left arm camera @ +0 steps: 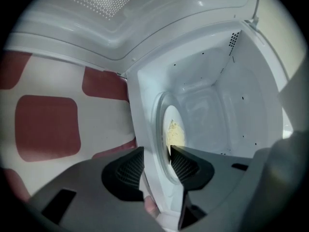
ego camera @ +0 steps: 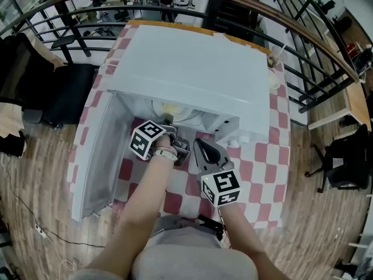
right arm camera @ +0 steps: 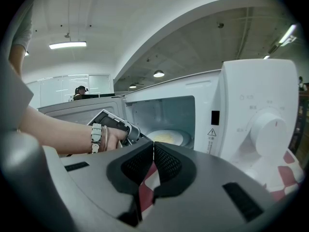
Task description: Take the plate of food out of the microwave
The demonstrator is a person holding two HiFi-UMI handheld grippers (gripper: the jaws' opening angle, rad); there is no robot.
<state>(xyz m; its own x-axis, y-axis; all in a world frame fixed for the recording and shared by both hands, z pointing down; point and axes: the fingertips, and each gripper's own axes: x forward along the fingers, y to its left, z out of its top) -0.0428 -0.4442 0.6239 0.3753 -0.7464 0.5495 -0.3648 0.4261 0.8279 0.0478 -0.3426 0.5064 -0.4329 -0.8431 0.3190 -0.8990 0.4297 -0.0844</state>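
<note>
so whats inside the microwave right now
A plate with yellowish food lies on the floor of the microwave, near its open front. The left gripper covers the plate's near edge, and whatever is under the plate cannot be seen.

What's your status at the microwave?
Left gripper: fingers apart around rim of plate of food, plate inside microwave. Right gripper shut, empty, outside. Door open, nothing blocking.
</note>
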